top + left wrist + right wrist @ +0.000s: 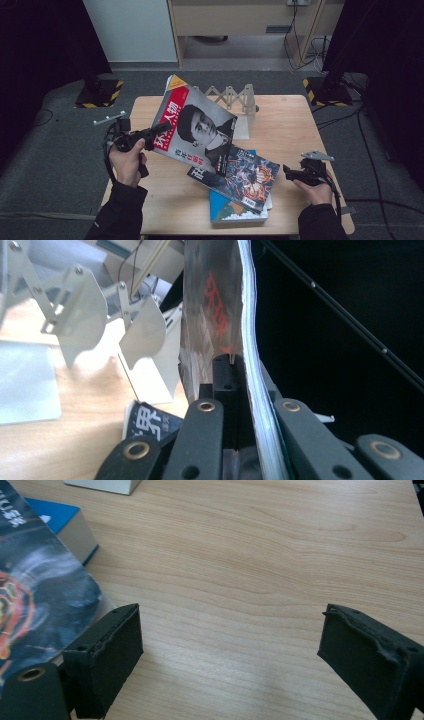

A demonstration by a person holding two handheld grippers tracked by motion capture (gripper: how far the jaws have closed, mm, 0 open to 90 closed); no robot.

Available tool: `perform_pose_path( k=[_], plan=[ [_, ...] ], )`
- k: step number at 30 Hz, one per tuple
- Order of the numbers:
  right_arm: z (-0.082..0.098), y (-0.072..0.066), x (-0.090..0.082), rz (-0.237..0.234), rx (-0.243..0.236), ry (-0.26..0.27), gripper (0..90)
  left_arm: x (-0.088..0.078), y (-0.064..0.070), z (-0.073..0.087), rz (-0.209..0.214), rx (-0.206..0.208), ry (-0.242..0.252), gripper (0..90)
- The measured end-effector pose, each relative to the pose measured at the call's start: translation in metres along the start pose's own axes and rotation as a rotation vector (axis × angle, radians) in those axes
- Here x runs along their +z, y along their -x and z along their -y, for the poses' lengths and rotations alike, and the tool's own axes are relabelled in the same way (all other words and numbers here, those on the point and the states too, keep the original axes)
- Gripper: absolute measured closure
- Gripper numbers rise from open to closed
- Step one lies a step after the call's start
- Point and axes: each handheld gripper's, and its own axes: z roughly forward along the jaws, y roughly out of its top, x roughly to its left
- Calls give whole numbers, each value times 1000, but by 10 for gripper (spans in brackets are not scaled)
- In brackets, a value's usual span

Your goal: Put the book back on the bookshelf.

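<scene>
Magazine [192,125] clamped in left gripper [150,136], lifted off stack; rack [232,97] unfilled; right gripper [292,172] released, empty.

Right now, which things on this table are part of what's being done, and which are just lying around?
In the job:
- magazine with the portrait cover, clamped at its edge by the left gripper
- folding wooden rack
- right gripper, open beside the stack

Lying about:
- dark-covered magazine
- blue book beneath it

Dim dark surroundings, evenly lit, soft focus
</scene>
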Motion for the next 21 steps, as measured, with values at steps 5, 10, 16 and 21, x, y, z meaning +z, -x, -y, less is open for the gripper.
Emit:
perform_pose_path(
  k=[5, 10, 16, 21],
  plan=[
    [4, 5, 2, 25, -28, -11, 91, -8, 1, -13, -48, 34, 25, 866],
    [9, 10, 5, 39, -61, -42, 73, -15, -1, -23, -82, 48, 39, 865],
    [14, 11, 11, 18, -68, -92, 69, -22, -3, -34, -101, 49, 67, 866],
    [16, 11, 13, 11, -67, -109, 66, -27, -5, -45, -149, 72, 82, 866]
  ],
)
